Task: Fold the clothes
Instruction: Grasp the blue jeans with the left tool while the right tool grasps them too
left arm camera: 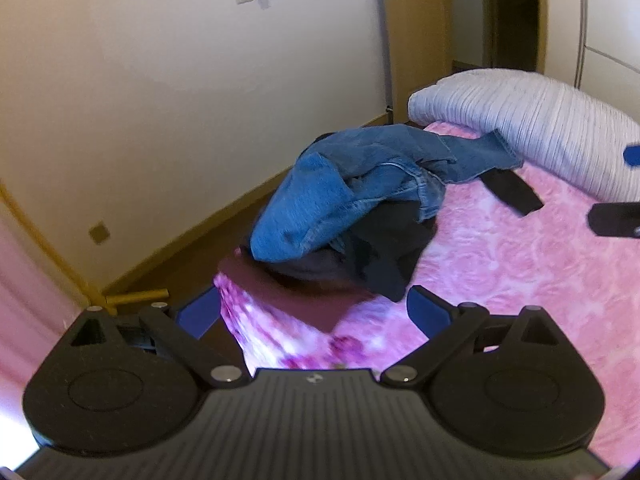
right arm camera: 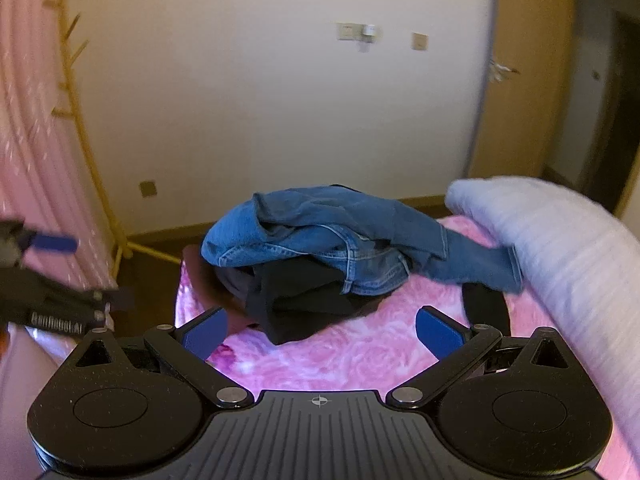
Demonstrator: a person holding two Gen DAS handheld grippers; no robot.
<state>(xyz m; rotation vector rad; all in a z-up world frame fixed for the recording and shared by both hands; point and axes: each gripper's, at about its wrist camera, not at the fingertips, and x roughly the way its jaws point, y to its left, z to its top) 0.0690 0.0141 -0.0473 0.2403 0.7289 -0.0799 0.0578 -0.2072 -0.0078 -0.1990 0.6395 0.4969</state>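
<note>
I have both tongs hovering over the bed (right arm camera: pixel 360 356), which is covered in a pink rose-patterned sheet. The left tongs (left arm camera: pixel 314 312) stand spread wide with nothing between their blue pads, and the right tongs (right arm camera: pixel 322 332) are spread just as wide and empty too. Ahead of me lies the pile of clothes: crumpled blue jeans (left arm camera: pixel 340 192) sit on top of a black garment (left arm camera: pixel 384 252), and under those a dark maroon piece (left arm camera: pixel 304 300) lies flat near the bed's corner. From the right wrist view the jeans (right arm camera: pixel 320 236) drape over the black garment (right arm camera: pixel 304 300), with 1 leg reaching toward the rolled white duvet (right arm camera: pixel 560 248). A black strip of cloth (left arm camera: pixel 512 192) pokes out from under that leg, next to the duvet (left arm camera: pixel 520 120). The pile sits near the bed's far edge, beside the cream wall (left arm camera: pixel 180 100). Neither pair touches the clothes.
</note>
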